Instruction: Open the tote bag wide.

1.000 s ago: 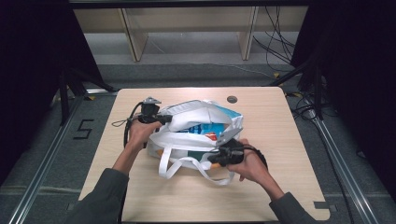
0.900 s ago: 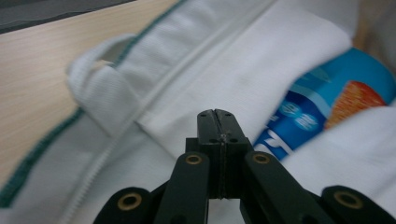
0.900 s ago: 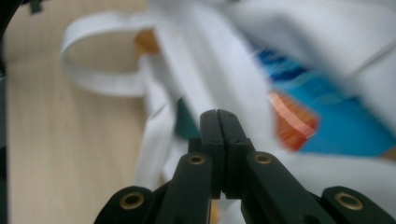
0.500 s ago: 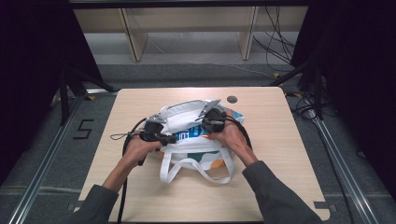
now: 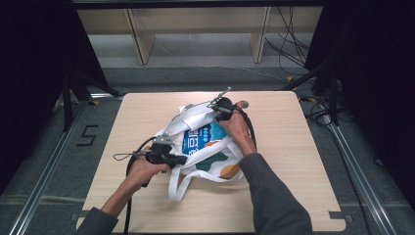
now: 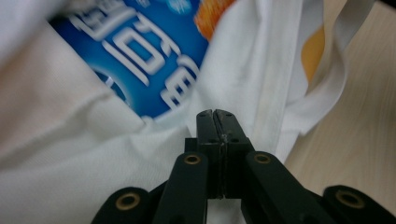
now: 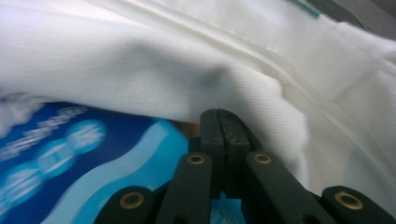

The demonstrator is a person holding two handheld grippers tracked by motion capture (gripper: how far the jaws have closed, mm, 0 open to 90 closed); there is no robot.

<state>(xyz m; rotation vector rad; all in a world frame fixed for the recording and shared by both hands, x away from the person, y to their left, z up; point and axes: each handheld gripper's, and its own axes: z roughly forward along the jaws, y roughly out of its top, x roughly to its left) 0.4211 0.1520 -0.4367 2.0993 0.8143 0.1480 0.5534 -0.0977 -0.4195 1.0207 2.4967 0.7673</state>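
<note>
White cloth tote bag (image 5: pixel 203 147) lies crumpled near the middle of the wooden table (image 5: pixel 303 161), printed with a blue panel of white lettering plus orange and dark green patches. Its white straps (image 5: pixel 178 183) trail over the tabletop toward the person's edge.

At the bag's near-left edge, the left gripper (image 5: pixel 180 159) sits low, held in the person's left hand (image 5: pixel 147 169). In the left gripper view its jaws are pressed flat together with white fabric bunched just around the tips (image 6: pixel 217 122); whether cloth is actually pinched between them cannot be told.

At the bag's far side, the right gripper (image 5: pixel 215 110) is raised, lifting a fold of white cloth, with the right hand (image 5: pixel 235 128) behind it. In the right gripper view its jaws are likewise clamped together (image 7: pixel 218 122) against white fabric above the blue print.

A cable (image 5: pixel 128 161) loops off the left gripper across the table.
</note>
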